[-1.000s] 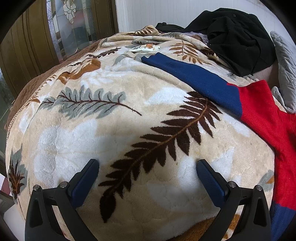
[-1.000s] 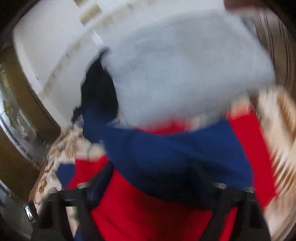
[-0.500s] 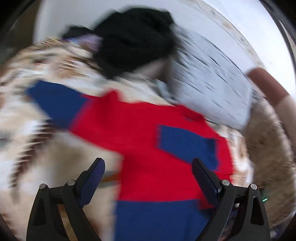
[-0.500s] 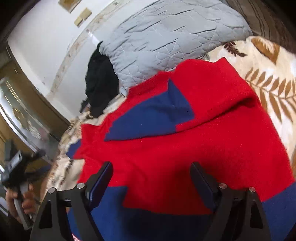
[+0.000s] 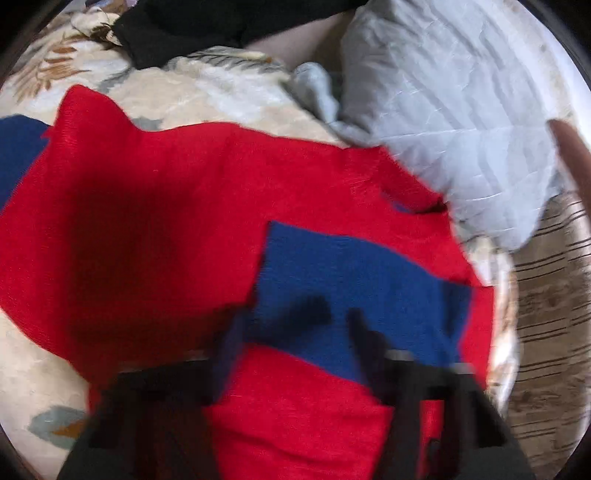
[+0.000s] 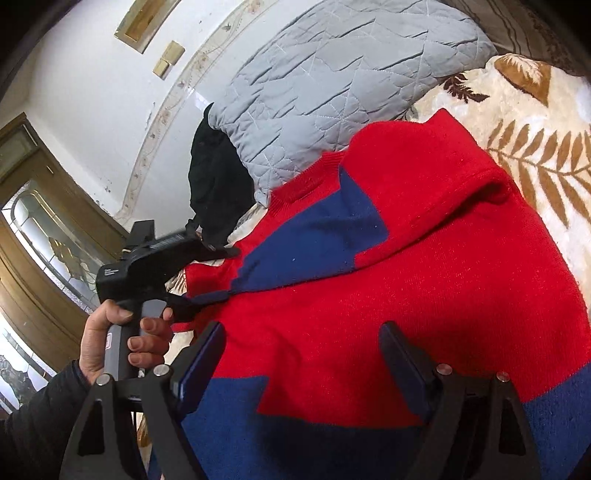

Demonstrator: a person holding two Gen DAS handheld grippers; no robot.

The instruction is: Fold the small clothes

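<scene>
Seen through the left wrist view, much blurred, a red knitted sweater with navy blue blocks (image 5: 184, 229) is spread flat on a cream fleece blanket printed with brown fern leaves (image 5: 207, 92). One blue sleeve is laid folded across the red body. The left gripper (image 5: 295, 332) is held just over that sleeve, its fingers set apart with nothing clamped. A grey quilted pillow (image 5: 454, 122) is seen beside the sweater's collar, and a heap of black clothing (image 5: 207, 26) lies beyond.

From the right wrist view, sharper, the sweater (image 6: 424, 266) is shown with the sleeve folded inward and a blue hem band nearest. The right gripper (image 6: 299, 354) is poised above the hem, fingers wide apart. The left gripper (image 6: 218, 273) is gripped by a hand (image 6: 110, 339), its tips over the sweater's far edge.
</scene>
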